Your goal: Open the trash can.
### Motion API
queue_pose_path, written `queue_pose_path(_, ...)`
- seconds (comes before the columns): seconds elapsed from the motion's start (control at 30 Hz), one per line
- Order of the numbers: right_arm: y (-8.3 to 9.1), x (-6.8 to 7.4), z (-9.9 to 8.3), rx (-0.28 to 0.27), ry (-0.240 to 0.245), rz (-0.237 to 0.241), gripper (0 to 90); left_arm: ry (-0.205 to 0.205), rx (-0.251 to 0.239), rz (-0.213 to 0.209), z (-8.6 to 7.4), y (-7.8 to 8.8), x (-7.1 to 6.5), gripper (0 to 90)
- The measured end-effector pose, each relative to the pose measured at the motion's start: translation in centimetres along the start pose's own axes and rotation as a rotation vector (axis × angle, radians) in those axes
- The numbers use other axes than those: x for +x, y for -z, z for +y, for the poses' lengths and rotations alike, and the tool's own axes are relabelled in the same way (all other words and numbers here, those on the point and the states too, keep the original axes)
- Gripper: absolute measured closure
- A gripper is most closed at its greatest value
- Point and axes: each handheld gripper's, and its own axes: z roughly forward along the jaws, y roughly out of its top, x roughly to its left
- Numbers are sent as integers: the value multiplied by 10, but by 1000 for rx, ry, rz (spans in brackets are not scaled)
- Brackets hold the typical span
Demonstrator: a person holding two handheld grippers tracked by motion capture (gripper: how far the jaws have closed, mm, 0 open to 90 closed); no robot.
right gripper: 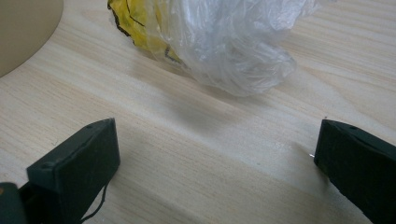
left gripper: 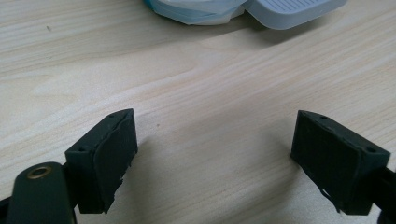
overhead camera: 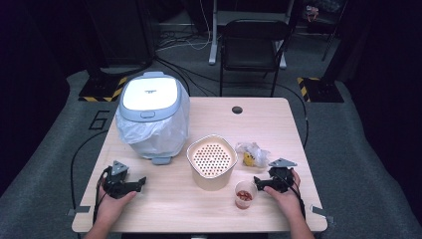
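A grey-lidded bin (overhead camera: 150, 113) lined with a white plastic bag stands at the table's back left. A beige container (overhead camera: 211, 160) with a perforated insert sits mid-table. In front of it stands a small clear cup (overhead camera: 244, 193) with reddish-brown bits. A crumpled clear bag (overhead camera: 252, 152) with something yellow inside lies right of the container, and it shows close ahead in the right gripper view (right gripper: 224, 42). My left gripper (overhead camera: 141, 182) rests low at the front left, open over bare wood (left gripper: 215, 154). My right gripper (overhead camera: 258, 182) sits beside the cup, open and empty (right gripper: 217, 158).
The light wooden table (overhead camera: 199, 209) has a round cable hole (overhead camera: 237, 109) at its back edge. The bin's foot pedal (left gripper: 294, 11) lies ahead of the left gripper. A black chair (overhead camera: 253, 45) and cables stand beyond the table.
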Motion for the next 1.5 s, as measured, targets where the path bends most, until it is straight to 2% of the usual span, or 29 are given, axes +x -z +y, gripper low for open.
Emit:
queue_pose_path(0.1, 0, 0, 0, 0, 0, 0, 0, 3, -14, 1, -1, 3, 0, 212)
queue_pose_path(0.13, 0, 0, 0, 0, 0, 0, 0, 6, -17, 6, -1, 4, 0, 313)
queue_pose_path(0.17, 0, 0, 0, 1, 0, 0, 0, 19, -23, 13, -2, 4, 1, 356)
queue_pose_path(0.23, 0, 0, 0, 1, 0, 0, 0, 40, -31, 28, -1, 4, -1, 366)
queue_pose_path(0.3, 0, 0, 0, 3, 0, 0, 0, 52, -19, 22, 0, 5, -3, 397)
queue_pose_path(0.37, 1, 0, 0, 5, 6, 1, 0, 57, -17, 24, 1, 7, -4, 482)
queue_pose_path(0.4, 1, 1, 0, 5, -2, -3, 0, 55, -26, 45, 4, 13, -9, 521)
queue_pose_path(0.43, 1, 1, 0, 5, -2, -3, 0, 62, -57, 22, 9, 20, -14, 594)
queue_pose_path(0.47, 1, 0, -1, 5, 0, -3, 0, 55, -86, 32, 13, 23, -17, 613)
queue_pose_path(0.53, 1, 1, 0, 4, -3, -4, 0, 41, -83, 49, 21, 28, -23, 679)
queue_pose_path(0.6, 1, 1, 0, 6, -3, -4, 0, 68, -92, 41, 26, 28, -26, 762)
queue_pose_path(0.63, 1, 1, 0, 8, -4, -4, 0, 103, -99, 19, 28, 25, -28, 801)
queue_pose_path(0.73, 1, 1, 0, 6, -3, -4, 0, 171, -107, 3, 30, 17, -30, 900)
queue_pose_path(0.8, 1, 1, 0, 6, -3, -5, 0, 199, -100, -17, 31, 13, -32, 900)
queue_pose_path(0.83, 1, 1, 0, 6, -6, -5, 0, 195, -120, -8, 32, 11, -33, 900)
queue_pose_path(0.87, 1, 1, 0, 6, -4, -5, 0, 195, -115, -14, 33, 12, -34, 900)
queue_pose_path(1.0, 1, 1, 0, 6, -3, -4, 0, 162, -119, 23, 40, 11, -40, 900)
queue_pose_path(1.1, 0, 0, 1, 3, -2, -8, 0, 175, -130, 49, 44, 8, -44, 900)
queue_pose_path(1.13, -1, 0, 1, 6, 1, -8, 0, 186, -136, 54, 45, 7, -46, 900)
queue_pose_path(1.2, -1, -1, 1, 7, 5, -9, 0, 180, -150, 60, 49, 6, -49, 900)
queue_pose_path(1.27, 0, -1, 1, 7, 5, -8, 0, 172, -131, 64, 51, 5, -51, 900)
queue_pose_path(1.5, -1, -1, 1, 5, 6, -9, 0, 147, -130, 83, 56, -7, -55, 900)
